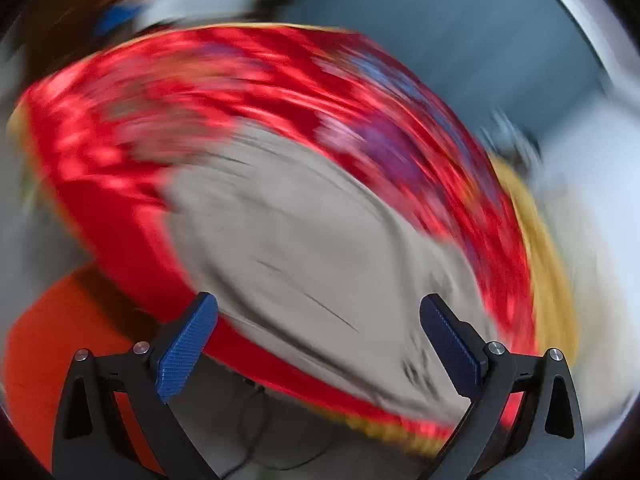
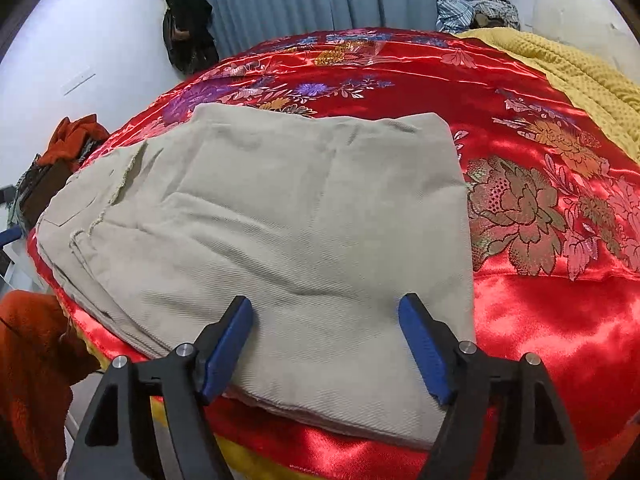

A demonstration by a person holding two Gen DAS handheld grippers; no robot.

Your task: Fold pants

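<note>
Pants (image 2: 280, 232) folded on red quilt (image 2: 540, 320); no readable writing.

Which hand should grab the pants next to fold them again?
Probably the right gripper: it hangs open over the near edge of the pants. The left gripper's view is all blur.

Both wrist views close above the pants (image 2: 280, 220), bedspread (image 2: 540, 320) shared
</note>
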